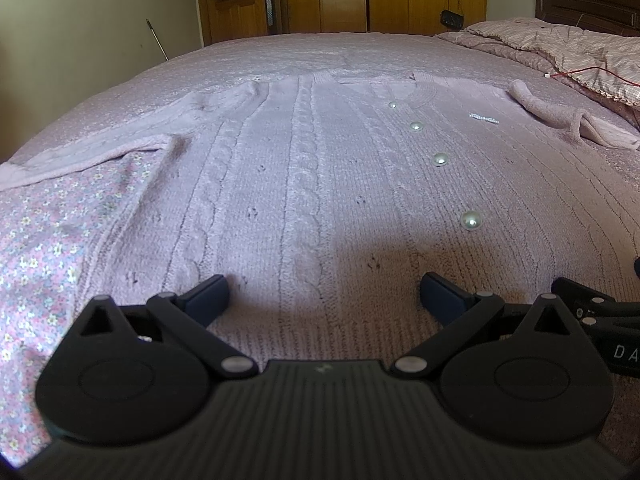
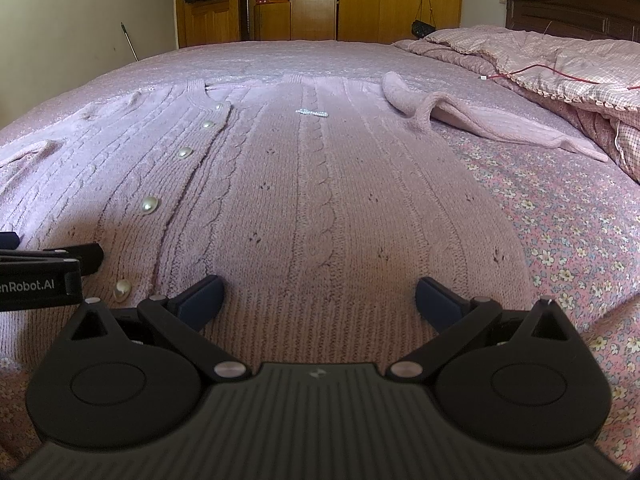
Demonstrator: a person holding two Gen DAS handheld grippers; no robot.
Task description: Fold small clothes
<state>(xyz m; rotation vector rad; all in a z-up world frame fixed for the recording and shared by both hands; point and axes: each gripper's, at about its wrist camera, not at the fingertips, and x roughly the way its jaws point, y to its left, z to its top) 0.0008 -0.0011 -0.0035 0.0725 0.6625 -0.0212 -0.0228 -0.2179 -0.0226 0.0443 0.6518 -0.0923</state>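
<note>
A pale pink cable-knit cardigan (image 1: 304,184) with pearl buttons (image 1: 471,220) lies flat, front up, on the bed. It also shows in the right wrist view (image 2: 320,200). Its left sleeve (image 1: 92,156) stretches out to the left; its right sleeve (image 2: 472,120) lies bent at the right. My left gripper (image 1: 324,292) is open, low over the hem on the left half. My right gripper (image 2: 318,298) is open, low over the hem on the right half. Both are empty and side by side.
The bed has a floral sheet (image 2: 560,240). A rumpled checked quilt (image 2: 560,64) with a red cable lies at the right by the dark headboard (image 2: 572,4). Wooden wardrobes (image 2: 320,0) stand beyond the bed's far edge.
</note>
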